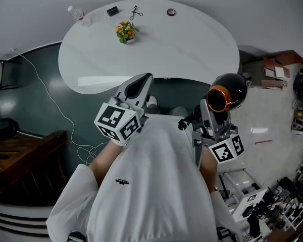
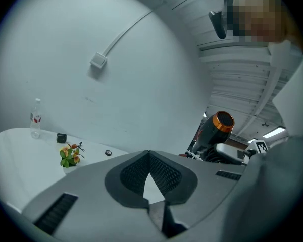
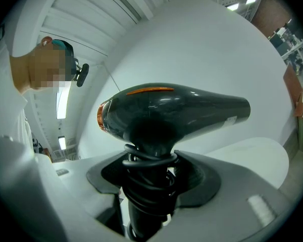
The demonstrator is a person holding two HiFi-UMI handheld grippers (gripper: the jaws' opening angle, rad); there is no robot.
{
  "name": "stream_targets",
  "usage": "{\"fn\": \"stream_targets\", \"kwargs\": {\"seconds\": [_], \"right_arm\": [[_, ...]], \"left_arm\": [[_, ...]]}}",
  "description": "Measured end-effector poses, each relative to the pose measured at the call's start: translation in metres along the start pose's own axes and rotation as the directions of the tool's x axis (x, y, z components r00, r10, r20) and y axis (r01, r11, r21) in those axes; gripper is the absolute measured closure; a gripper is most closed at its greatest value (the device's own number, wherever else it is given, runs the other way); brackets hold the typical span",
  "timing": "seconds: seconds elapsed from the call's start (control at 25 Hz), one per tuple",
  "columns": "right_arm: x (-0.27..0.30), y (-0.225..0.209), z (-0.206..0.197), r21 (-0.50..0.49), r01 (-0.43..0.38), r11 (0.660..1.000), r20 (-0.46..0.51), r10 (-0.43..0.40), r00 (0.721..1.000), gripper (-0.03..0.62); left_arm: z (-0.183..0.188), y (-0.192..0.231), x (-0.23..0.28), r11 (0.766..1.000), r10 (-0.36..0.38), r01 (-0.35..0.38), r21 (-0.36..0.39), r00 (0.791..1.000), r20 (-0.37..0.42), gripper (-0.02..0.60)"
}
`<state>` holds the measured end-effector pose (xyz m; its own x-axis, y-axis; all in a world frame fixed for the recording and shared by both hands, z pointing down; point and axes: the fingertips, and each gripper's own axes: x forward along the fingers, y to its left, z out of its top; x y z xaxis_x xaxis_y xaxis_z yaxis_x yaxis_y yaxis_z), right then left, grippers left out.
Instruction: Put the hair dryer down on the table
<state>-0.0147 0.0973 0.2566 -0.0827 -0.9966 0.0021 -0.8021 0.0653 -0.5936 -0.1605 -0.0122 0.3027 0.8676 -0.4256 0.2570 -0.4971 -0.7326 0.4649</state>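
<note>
At the table's (image 1: 192, 49) far edge stand bottle (image 1: 78, 15) and flowers (image 1: 125, 32).

Left gripper (image 2: 149, 154) fingers closed and empty; right gripper (image 3: 150, 178) fingers clamp the hair dryer (image 3: 177, 109) handle.

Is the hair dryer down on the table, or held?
Held, not down: the right gripper is shut on the hair dryer by its cord-wrapped handle, off the table.

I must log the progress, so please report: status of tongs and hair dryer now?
Left tongs shut, empty. Right tongs shut on hair dryer handle, raised, not yet on table. Flowers, bottle at table's far side, not in the way.
</note>
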Motion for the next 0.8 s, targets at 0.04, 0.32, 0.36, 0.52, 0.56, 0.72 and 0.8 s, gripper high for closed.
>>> {"fn": "stream_targets", "kwargs": {"seconds": [0.04, 0.32, 0.36, 0.52, 0.56, 0.72, 0.8], "right_arm": [[0.002, -0.001, 0.0, -0.001, 0.003, 1.0, -0.006, -0.003, 1.0, 0.31], [0.011, -0.009, 0.001, 0.023, 0.013, 1.0, -0.026, -0.012, 1.0, 0.31], [0.012, -0.012, 0.001, 0.029, 0.01, 1.0, -0.027, -0.01, 1.0, 0.31], [0.018, -0.025, 0.008, 0.045, -0.01, 0.999, -0.031, 0.011, 0.999, 0.31], [0.019, -0.03, 0.011, 0.05, -0.013, 0.999, -0.032, 0.015, 0.999, 0.31], [0.031, -0.048, 0.021, 0.06, -0.037, 0.997, -0.047, 0.04, 0.998, 0.31], [0.037, -0.057, 0.026, 0.064, -0.051, 0.997, -0.06, 0.054, 0.997, 0.31]], "left_arm": [[0.0, 0.001, 0.002, 1.0, -0.003, 0.002, -0.005, 1.0, -0.004, 0.572], [-0.001, 0.003, 0.014, 1.0, -0.006, 0.005, -0.006, 1.0, -0.023, 0.572], [0.0, 0.003, 0.016, 1.0, -0.001, 0.001, -0.004, 1.0, -0.023, 0.572], [0.005, 0.001, 0.025, 1.0, 0.03, -0.03, 0.001, 0.999, -0.013, 0.572], [0.005, 0.0, 0.028, 0.999, 0.039, -0.039, 0.002, 0.999, -0.013, 0.572], [0.008, -0.003, 0.042, 0.997, 0.077, -0.077, -0.006, 0.997, -0.01, 0.572], [0.009, -0.004, 0.051, 0.995, 0.096, -0.096, -0.013, 0.995, -0.008, 0.572]]}}
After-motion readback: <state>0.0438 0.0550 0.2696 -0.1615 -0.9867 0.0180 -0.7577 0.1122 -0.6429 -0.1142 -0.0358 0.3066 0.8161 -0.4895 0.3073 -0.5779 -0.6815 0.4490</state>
